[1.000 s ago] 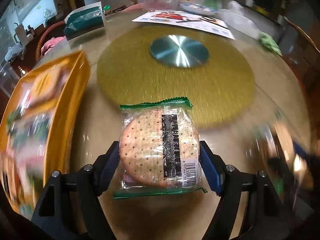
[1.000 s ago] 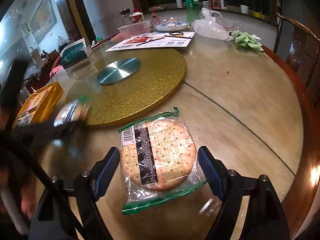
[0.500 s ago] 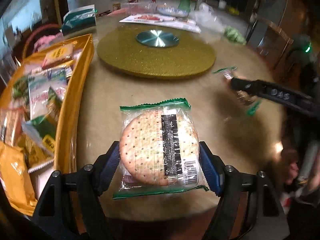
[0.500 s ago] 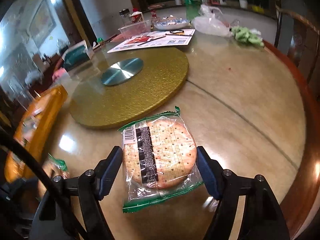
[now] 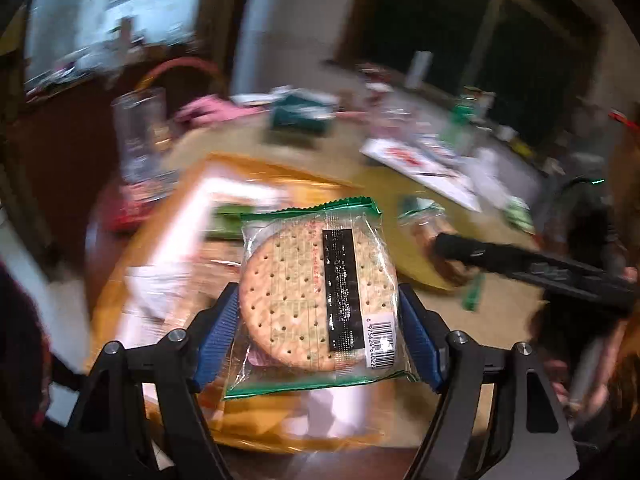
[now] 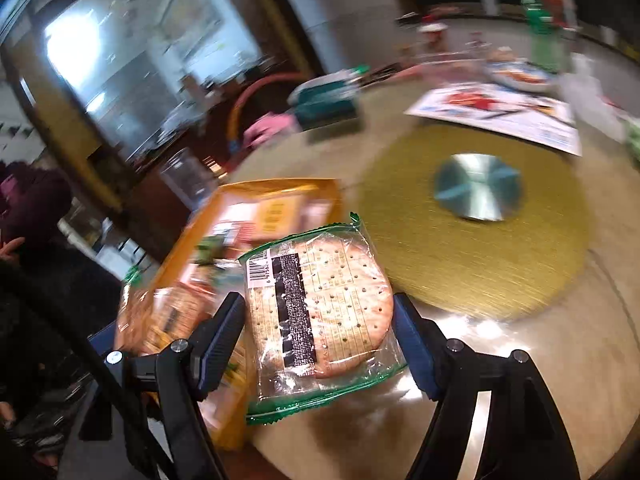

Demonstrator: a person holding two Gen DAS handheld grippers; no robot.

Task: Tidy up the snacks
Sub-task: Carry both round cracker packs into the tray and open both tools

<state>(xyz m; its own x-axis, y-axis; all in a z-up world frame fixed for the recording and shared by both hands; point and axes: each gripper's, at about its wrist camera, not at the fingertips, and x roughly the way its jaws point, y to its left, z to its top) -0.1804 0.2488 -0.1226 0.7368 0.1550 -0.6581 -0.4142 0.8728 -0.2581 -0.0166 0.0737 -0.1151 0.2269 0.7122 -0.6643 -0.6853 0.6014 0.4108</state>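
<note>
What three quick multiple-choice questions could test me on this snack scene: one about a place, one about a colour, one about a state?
1. Where is the orange tray relative to the gold turntable in the right wrist view?
A. To its left
B. On top of it
C. To its right

2. What colour edges the cracker packet?
A. Red
B. Green
C. Blue

3. What is the left gripper doing?
A. Hanging empty
B. Gripping a bottle
C. Gripping a cracker packet

Answers:
1 A, the tray lies left of the turntable.
2 B, the sealed ends are green.
3 C, both blue pads press the packet's sides.

Dim, motion-blurred, fisheye-warped frames.
</note>
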